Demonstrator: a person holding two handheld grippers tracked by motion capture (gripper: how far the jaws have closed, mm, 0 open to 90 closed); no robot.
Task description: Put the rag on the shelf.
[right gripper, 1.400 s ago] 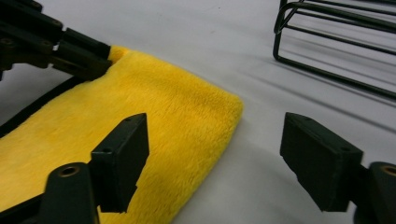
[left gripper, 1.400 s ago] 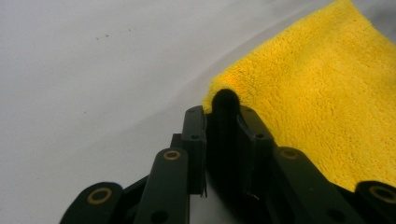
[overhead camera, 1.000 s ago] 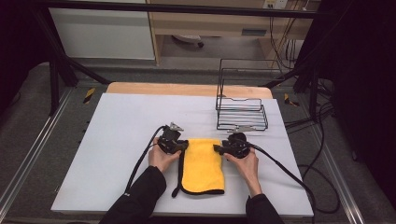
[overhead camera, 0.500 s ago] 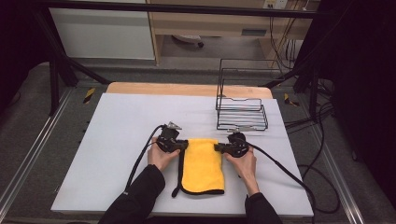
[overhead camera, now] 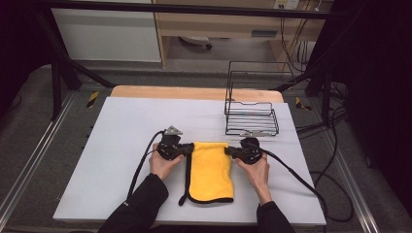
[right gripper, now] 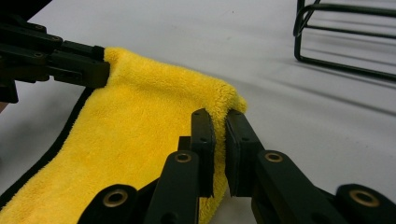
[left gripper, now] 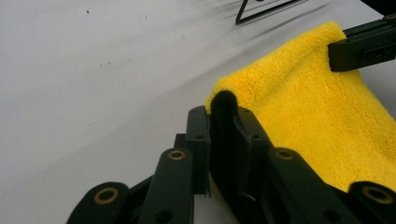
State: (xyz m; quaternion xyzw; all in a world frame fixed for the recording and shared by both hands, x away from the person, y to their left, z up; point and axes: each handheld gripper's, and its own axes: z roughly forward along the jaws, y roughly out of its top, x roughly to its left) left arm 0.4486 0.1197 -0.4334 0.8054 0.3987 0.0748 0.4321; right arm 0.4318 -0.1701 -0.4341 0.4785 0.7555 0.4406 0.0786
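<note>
A yellow cloth (overhead camera: 211, 170) with a black hem lies folded on the white table (overhead camera: 121, 131), near its front edge. My left gripper (overhead camera: 188, 150) is shut on the cloth's far left corner (left gripper: 224, 100), where the black hem sits between its jaws. My right gripper (overhead camera: 228, 151) is shut on the far right corner (right gripper: 223, 112). The right gripper (left gripper: 364, 44) also shows across the cloth in the left gripper view, and the left gripper (right gripper: 79, 65) across it in the right gripper view.
A black wire rack (overhead camera: 251, 114) stands at the back right of the table, just beyond my right gripper. Cables trail from both grippers toward the front edge. The table's left half and far side are bare white surface.
Both grippers have stayed at the cloth's far corners; the cloth lies as before. No clear movement.
</note>
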